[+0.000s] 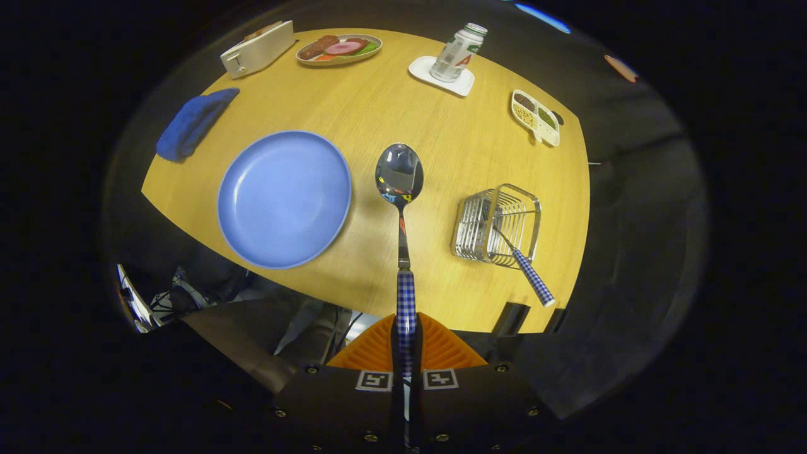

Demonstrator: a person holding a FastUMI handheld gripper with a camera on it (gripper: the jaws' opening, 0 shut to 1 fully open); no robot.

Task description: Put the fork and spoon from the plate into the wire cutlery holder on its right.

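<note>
The round wooden table (441, 145) is the largest item; its near edge is cut off behind your gripper body, and the space below that edge is too dark to read beyond some cloth and pale cabling on the near left. On its left half sits the blue plate (284, 198), bare of cutlery. Right of the plate, and well apart from it, stands the wire cutlery holder (488, 224), with the fork (526, 268) already in it: the checked handle leans out toward the near right, but the tines are lost among the wires, so you cannot tell how deep it sits. You hold the spoon (400, 183) raised above the table between plate and holder, bowl pointing far, its polished surface showing only reflections. The gripper (405, 337) has both fingers clamped on the spoon's checked handle, whose lower end is hidden between the pads. At the far left lies a folded blue cloth (192, 123), partly over the table edge. Beyond it rests a white box-shaped appliance (257, 48), too small to identify. Just right of that is an oval dish of food (339, 48), contents indistinct. Farther right a can (458, 52) stands on a white coaster (441, 75). At the far right edge is a small white divided tray (534, 116) with grains or seeds in its compartments, kinds not resolvable.
</note>
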